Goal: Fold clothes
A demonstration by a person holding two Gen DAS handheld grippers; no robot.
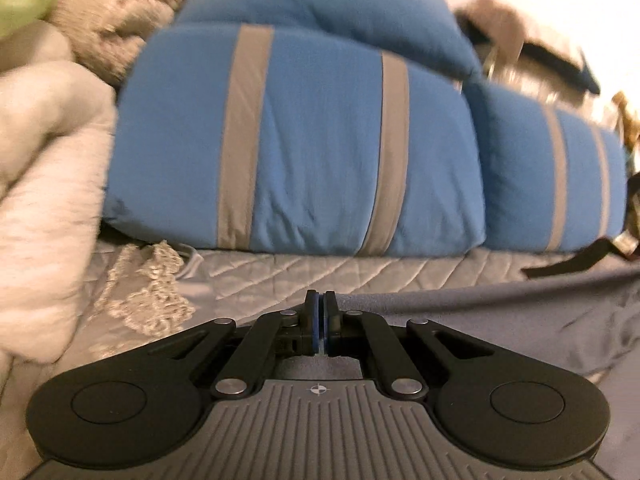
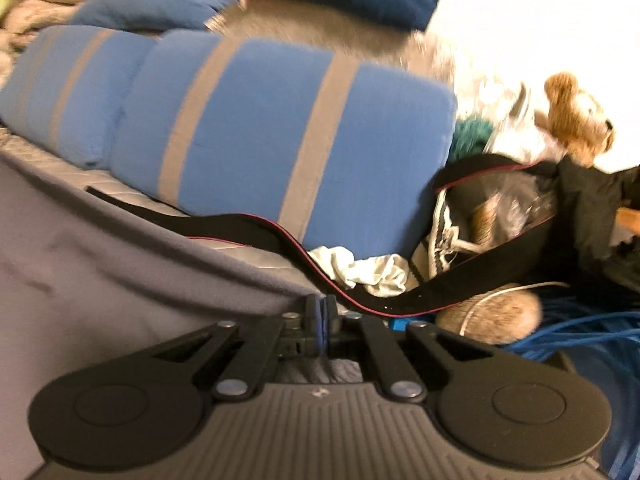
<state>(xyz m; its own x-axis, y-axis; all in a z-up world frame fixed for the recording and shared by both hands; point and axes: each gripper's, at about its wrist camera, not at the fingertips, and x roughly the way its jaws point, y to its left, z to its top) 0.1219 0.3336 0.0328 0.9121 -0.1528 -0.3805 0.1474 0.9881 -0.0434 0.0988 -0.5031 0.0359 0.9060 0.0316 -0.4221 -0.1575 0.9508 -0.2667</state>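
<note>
i'm seeing the left gripper (image 1: 320,300) w/ fingers pressed together, prob pinching the grey fleece cloth (image 1: 500,320) edge, can't tell for sure. right gripper (image 2: 321,304) is also sitting closed at that cloth's (image 2: 100,280) rim. blue striped pillows (image 1: 312,140) are lying ahead of both, black strap (image 2: 260,228) is running just beyond the right tips.
</note>
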